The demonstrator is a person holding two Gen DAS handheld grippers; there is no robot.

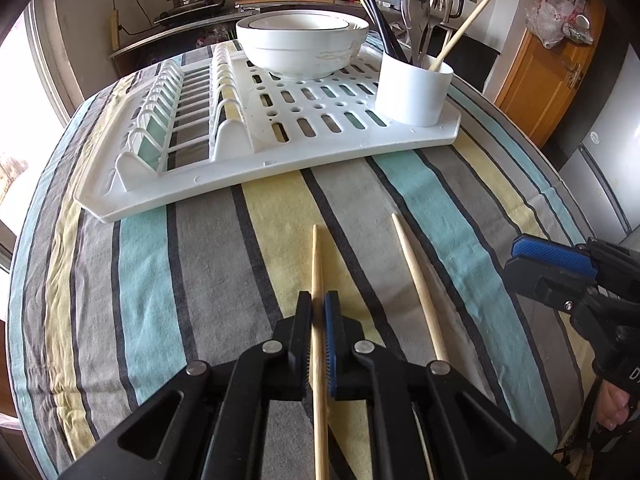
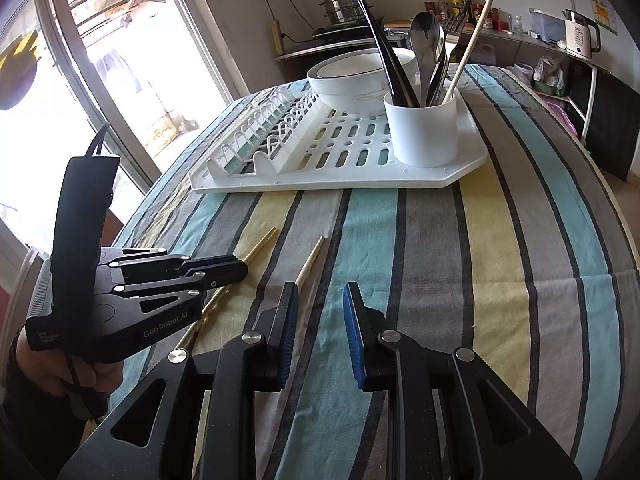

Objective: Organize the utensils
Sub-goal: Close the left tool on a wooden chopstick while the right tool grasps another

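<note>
While the left gripper (image 1: 318, 300) clamps one chopstick (image 1: 316, 256) lengthwise on the striped cloth (image 1: 200, 260), its twin (image 1: 416, 284) lies just right, nearer the right gripper (image 2: 320, 292), jaws apart, empty. Both sticks point toward the white cup (image 1: 412, 92) ahead.

tablecloth (image 1: 192, 248): grey, teal, pale yellow stripes, dark lines
dish rack (image 1: 248, 168): white
utensil cup (image 1: 412, 92): white
chopsticks (image 1: 416, 280): pale wood
gripper pads (image 2: 354, 320): blue on black
</note>
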